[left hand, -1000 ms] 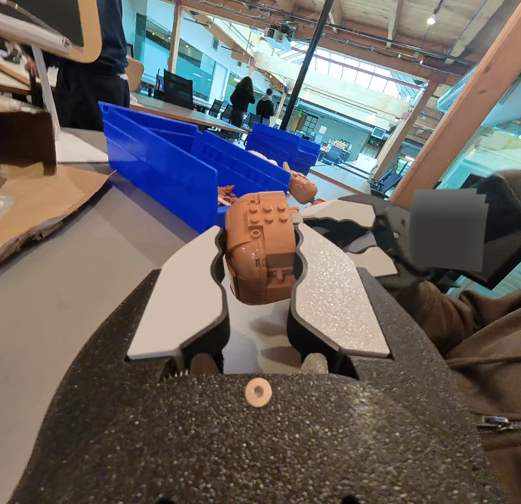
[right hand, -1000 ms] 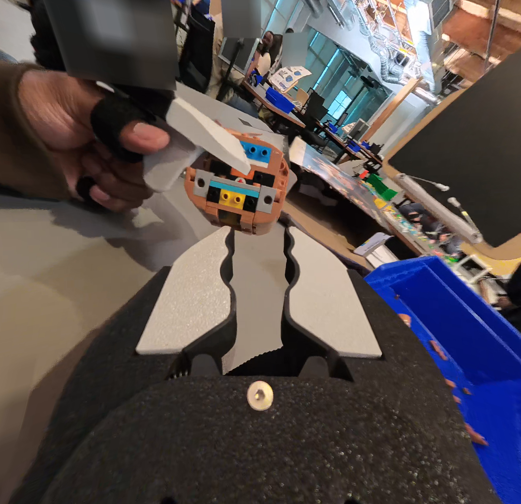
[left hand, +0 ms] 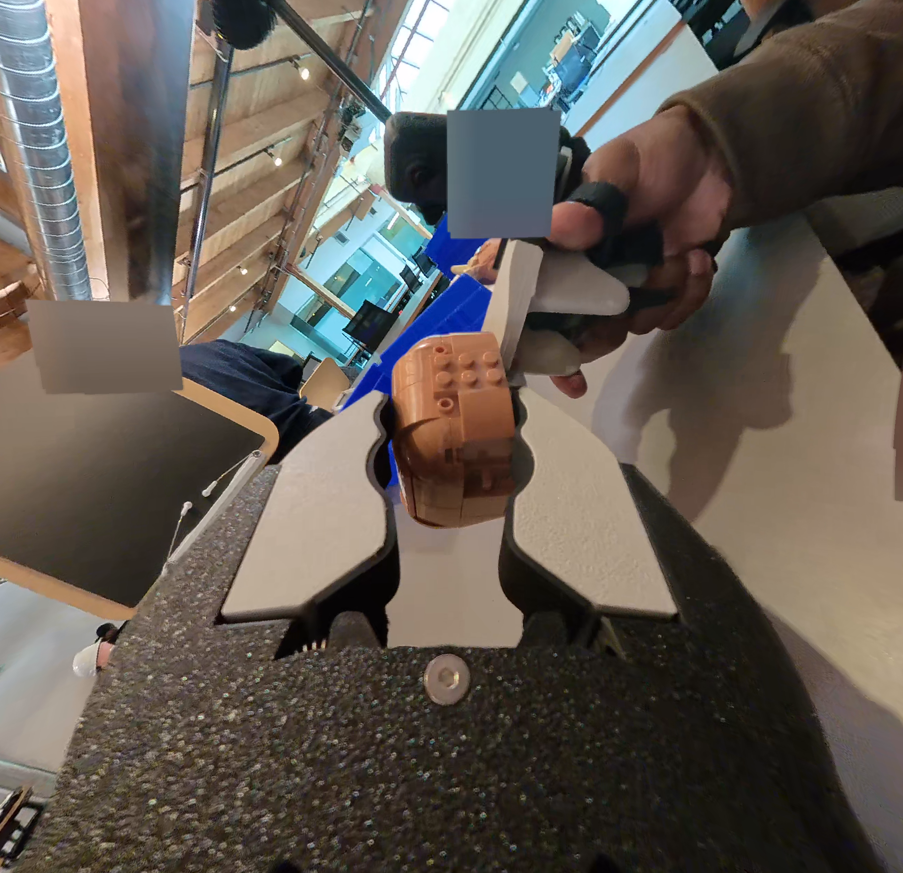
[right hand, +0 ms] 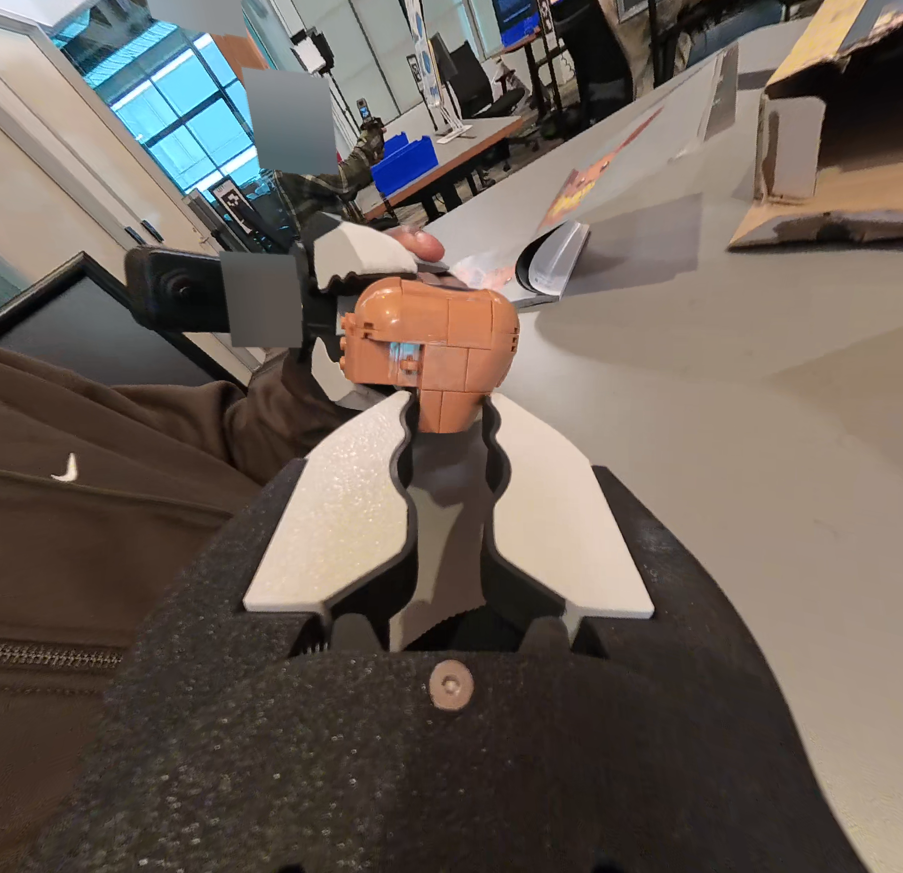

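**Brick model clamped between two hand-held grippers**

While the left hand-held gripper (left hand: 452,451) stands partly closed, its fingers (left hand: 322,507) press both flanks of a brown brick model (left hand: 452,434), studs facing the camera, held clear of the grey worktop (left hand: 782,459). To its right, a hand (left hand: 650,244) brings the right hand-held gripper (right hand: 447,412) against the model's far edge. In the right wrist view that gripper's narrowly parted jaws pinch the model's lower stub, the model (right hand: 430,351) raised above the worktop (right hand: 708,434). Further right lie an open booklet (right hand: 547,263) and a torn cardboard box (right hand: 830,156). A blue bin (left hand: 440,312) shows behind the model.
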`<state>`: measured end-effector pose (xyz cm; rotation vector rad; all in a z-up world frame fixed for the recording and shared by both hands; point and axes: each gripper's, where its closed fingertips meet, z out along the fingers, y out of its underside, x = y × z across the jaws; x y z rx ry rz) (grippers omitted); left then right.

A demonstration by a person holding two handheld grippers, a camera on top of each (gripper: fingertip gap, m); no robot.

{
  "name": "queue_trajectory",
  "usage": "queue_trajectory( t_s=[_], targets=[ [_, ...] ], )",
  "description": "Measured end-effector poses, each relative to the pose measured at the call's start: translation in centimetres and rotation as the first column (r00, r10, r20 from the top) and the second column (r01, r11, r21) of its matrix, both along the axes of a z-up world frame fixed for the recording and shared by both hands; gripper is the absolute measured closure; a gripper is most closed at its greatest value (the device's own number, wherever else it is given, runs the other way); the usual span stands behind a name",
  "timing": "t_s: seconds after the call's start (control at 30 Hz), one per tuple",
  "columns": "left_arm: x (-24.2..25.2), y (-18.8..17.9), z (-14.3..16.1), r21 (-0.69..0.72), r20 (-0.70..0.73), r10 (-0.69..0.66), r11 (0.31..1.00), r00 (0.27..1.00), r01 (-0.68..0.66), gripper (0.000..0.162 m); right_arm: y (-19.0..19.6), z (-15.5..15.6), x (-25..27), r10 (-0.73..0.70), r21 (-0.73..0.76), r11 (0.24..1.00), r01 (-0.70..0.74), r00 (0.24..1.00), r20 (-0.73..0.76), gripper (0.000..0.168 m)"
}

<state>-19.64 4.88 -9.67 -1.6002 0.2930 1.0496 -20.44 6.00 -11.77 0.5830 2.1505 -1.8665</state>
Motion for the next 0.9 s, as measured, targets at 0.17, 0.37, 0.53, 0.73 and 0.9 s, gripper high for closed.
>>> queue_trajectory(
  t_s=[0.17,0.37,0.53,0.73,0.9],
  targets=[
    [-0.01,0.27,-0.38,-0.028,-0.019,0.009,1.000,1.000,-0.009,0.116,0.14,-0.40,-0.06,0.014,0.008,1.000,-0.015,0.999,0.033,0.144],
    [-0.20,0.33,-0.72,-0.045,0.006,0.016,0.999,1.000,-0.016,0.116,0.26,-0.75,-0.17,0.029,0.009,1.000,-0.029,0.998,0.055,0.145],
    [-0.43,0.36,-1.06,-0.055,0.047,0.022,0.998,0.999,-0.020,0.116,0.36,-1.10,-0.26,0.052,-0.021,0.999,-0.050,0.993,0.109,0.146],
    [-0.39,0.32,-0.87,-0.031,0.082,0.006,1.000,0.997,-0.004,0.116,0.59,-0.76,-0.05,0.101,-0.092,0.992,-0.085,0.977,0.186,0.146],
    [-0.30,0.32,-0.60,-0.003,0.107,-0.011,1.000,0.994,0.011,0.116,0.75,-0.41,0.09,0.129,-0.137,0.986,-0.099,0.965,0.228,0.146]
  ],
)
